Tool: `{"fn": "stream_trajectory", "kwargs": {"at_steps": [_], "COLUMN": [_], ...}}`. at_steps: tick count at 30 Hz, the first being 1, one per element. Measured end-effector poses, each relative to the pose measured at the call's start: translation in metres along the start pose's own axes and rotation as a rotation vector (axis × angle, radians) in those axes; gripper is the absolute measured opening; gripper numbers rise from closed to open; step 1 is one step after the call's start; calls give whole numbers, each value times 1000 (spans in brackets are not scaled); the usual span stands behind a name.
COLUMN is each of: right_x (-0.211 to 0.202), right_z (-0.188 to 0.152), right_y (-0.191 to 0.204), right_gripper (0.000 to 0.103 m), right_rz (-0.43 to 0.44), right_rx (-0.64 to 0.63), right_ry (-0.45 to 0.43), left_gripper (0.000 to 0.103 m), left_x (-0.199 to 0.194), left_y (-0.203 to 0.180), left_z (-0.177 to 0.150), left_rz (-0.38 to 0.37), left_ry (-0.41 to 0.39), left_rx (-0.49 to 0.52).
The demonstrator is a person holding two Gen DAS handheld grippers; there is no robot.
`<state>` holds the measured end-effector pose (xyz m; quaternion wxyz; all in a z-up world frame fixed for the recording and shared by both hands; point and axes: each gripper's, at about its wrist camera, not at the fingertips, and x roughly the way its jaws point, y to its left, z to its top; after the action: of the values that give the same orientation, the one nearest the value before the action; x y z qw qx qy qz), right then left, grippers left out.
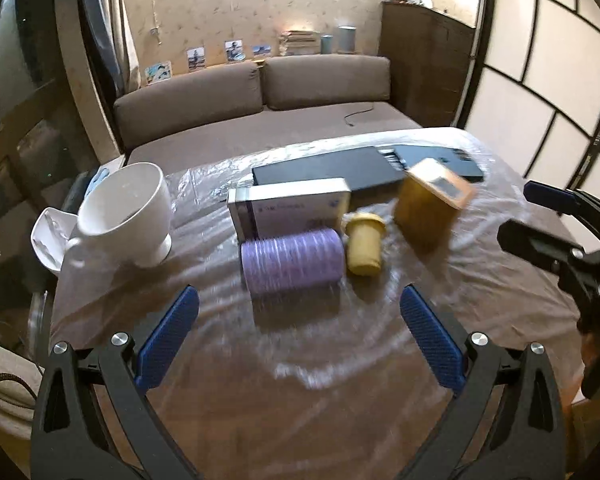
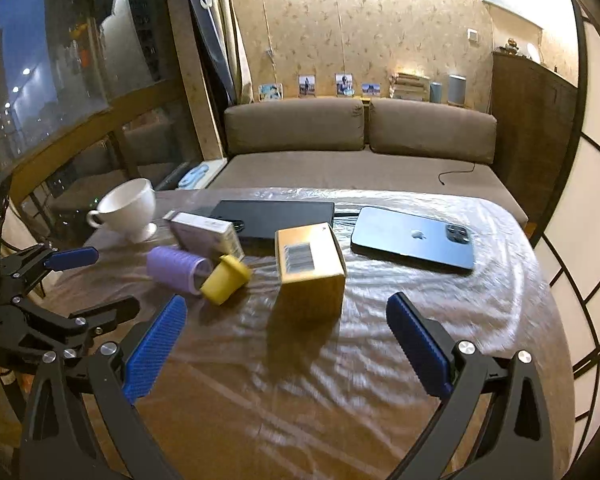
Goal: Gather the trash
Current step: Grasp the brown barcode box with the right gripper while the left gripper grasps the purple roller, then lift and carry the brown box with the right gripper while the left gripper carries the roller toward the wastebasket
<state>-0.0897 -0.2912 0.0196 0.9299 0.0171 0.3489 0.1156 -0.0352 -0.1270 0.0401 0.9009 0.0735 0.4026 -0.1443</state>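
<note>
Both my claws spread wide, empty: left gripper (image 1: 300,332) aimed over purple roller (image 1: 294,262), right gripper (image 2: 286,340) over yellow box (image 2: 310,266). Trash clustered mid-table for easy picking, I judge. Count: one roller, one yellow cap (image 2: 225,279), two boxes, one cup (image 1: 126,214), one phone (image 2: 414,243)

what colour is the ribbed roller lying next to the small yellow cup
Pale purple hair roller, with lighter ribbed stripes; the left wrist view shows it best.

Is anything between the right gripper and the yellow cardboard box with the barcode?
Nothing visible: the right gripper is open, and only bare plastic-covered table lies between it and the yellow cardboard box.
</note>
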Motion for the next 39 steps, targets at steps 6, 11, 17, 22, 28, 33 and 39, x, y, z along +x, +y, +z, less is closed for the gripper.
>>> {"fn": "stream_trajectory", "kwargs": {"at_steps": [6,11,17,22,28,33,39], "right_x": [43,64,80,90,95,97,92], "right_z": [7,11,13,17,15,10,6], "right_y": [-7,-11,-11,-12,-10,-10,-7], "right_gripper": [99,99,97,87,70,51,50], "right_rz": [-18,-8,3,-1,9,21,40], "right_rx": [7,15,4,12,14,12,8], "right_ry": [44,62,81,96,124,149,151], "left_gripper": [101,101,101,101,101,94,79], "left_x": [39,56,69,70,71,66,64], "left_y": [11,21,21,22,24,24,26], "left_z": [7,9,11,12,13,13,11], "left_rz": [13,-14,-13,-5,-5,-25,-34], "left_ry": [53,68,93,93,93,73,66], "left_rx": [-70,-116,-108,-109,-118,-121,-122]}}
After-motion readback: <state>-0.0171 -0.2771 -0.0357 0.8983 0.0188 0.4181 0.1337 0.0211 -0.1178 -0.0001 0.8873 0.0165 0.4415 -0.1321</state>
